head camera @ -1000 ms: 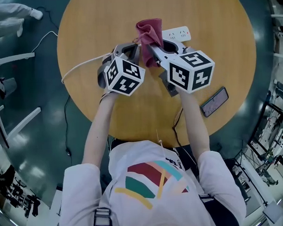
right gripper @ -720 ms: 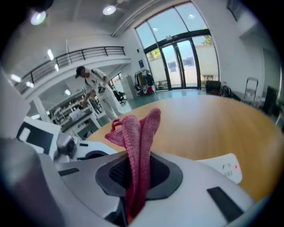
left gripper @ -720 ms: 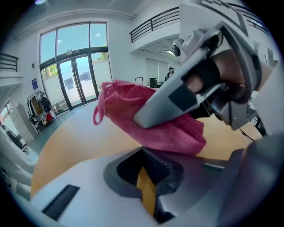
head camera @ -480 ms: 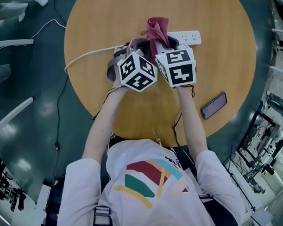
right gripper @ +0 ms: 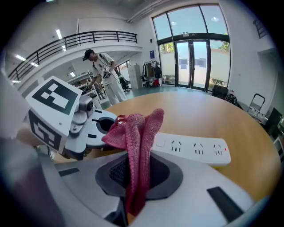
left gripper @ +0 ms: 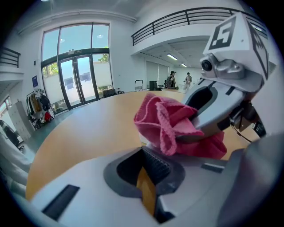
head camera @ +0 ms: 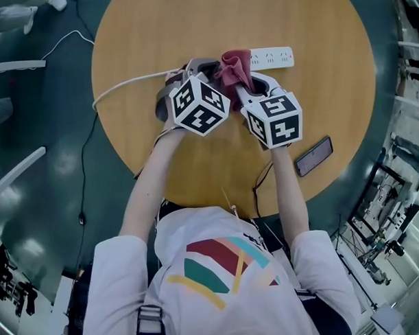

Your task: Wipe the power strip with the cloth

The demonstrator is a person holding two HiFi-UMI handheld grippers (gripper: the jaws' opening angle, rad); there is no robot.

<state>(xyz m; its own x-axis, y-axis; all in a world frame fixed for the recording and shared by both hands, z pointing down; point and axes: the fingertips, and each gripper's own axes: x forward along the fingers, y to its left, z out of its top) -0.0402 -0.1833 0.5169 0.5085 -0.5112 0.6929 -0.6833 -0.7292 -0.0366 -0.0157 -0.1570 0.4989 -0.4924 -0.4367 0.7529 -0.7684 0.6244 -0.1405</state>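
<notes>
Table (head camera: 191, 26): round, wood-topped, on a dark floor.
Power strip (head camera: 271, 57): white, flat on the far half of the table, lying left to right, sockets up; in the right gripper view (right gripper: 195, 148) a small red light shows at its right end.
Cable (head camera: 124, 86): white, running from the strip's left end across the table and off the left edge.
Cloth (head camera: 235, 66): pink-red, bunched upright over the left end of the power strip; in the right gripper view (right gripper: 135, 137) hanging in folds down through the jaws and covering the strip's left end; seen from the left gripper view (left gripper: 173, 124) as a crumpled wad just beyond that gripper's tips.
Right gripper (head camera: 246, 83): clenched on the cloth, jaws pinching its lower folds (right gripper: 133, 173); marker cube toward the near side.
Left gripper (head camera: 192, 66): just left of the cloth, near the strip's cable end; jaws drawn together (left gripper: 146, 177), only a thin wood-coloured sliver between them, nothing gripped.
Grippers together: side by side, close, both pointing toward the far side.
Phone (head camera: 313, 156): dark, flat near the table's right near edge, well apart from the strip.
Background: a person (right gripper: 104, 71) standing well behind the table in the right gripper view.
</notes>
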